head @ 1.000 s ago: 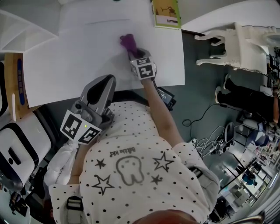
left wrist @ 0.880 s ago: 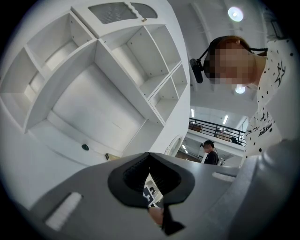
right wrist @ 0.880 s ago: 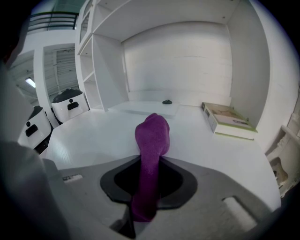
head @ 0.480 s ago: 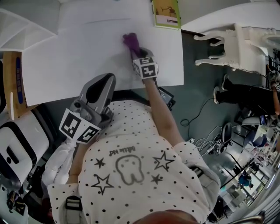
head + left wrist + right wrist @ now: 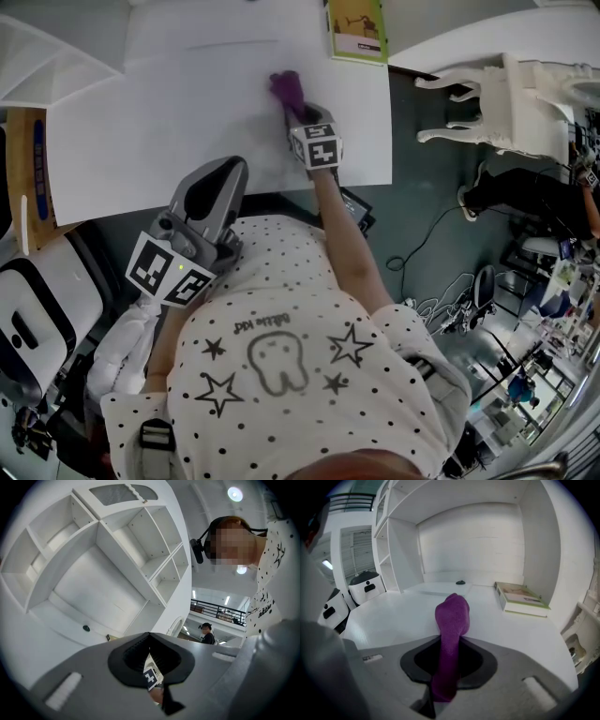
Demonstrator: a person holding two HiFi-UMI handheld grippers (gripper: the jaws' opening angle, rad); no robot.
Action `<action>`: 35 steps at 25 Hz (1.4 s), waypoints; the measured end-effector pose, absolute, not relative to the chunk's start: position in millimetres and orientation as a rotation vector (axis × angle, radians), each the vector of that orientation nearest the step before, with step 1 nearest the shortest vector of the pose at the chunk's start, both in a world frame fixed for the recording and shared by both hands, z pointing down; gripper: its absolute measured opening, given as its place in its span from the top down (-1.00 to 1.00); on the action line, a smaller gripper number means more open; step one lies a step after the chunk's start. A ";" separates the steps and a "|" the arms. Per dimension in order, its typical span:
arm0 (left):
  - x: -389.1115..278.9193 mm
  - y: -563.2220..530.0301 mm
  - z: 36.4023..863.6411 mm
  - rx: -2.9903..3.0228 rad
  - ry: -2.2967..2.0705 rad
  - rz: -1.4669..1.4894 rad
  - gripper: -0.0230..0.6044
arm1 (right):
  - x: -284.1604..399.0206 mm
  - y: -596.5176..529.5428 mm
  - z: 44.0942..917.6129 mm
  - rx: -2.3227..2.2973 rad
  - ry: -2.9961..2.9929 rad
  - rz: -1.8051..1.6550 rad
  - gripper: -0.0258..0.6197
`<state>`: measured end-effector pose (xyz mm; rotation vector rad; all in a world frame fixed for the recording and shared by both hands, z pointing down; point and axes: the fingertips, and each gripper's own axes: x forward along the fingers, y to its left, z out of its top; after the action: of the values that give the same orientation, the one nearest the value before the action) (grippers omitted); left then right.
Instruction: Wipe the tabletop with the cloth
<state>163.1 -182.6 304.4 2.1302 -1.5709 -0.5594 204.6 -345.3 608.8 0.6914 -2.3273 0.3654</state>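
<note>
The right tongs [image 5: 298,112] clamp a purple cloth [image 5: 287,87], whose bunched end rests on the white counter [image 5: 141,131], near the book [image 5: 356,28] and to its left. The left tongs [image 5: 223,178], well apart from the book, are closed on nothing.

The right gripper [image 5: 298,112] slid a little to its own right across the table [image 5: 169,122]. The cloth [image 5: 287,86] clamped between its jaws moved with it, its bunched end dragging over the surface just ahead of the jaws. Both ended up closer to the book [image 5: 356,28], ahead and to the gripper's right.
</note>
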 end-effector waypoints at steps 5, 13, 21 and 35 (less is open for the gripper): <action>163.4 -182.5 305.4 2.128 -1.571 -0.559 0.94 | 209.4 -348.1 609.7 0.700 -2.322 0.364 0.69; 163.8 -181.2 306.7 2.127 -1.571 -0.563 0.94 | 216.3 -352.5 610.3 0.723 -2.320 0.367 0.69; 163.3 -181.5 305.5 2.122 -1.576 -0.568 0.94 | 225.6 -358.8 608.8 0.741 -2.316 0.370 0.69; 162.3 -181.1 303.2 2.123 -1.582 -0.568 0.94 | 239.2 -367.8 609.4 0.775 -2.308 0.380 0.69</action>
<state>162.3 -181.1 303.2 2.1229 -1.5817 -0.5684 239.2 -367.8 609.4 0.7748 -2.3078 0.3801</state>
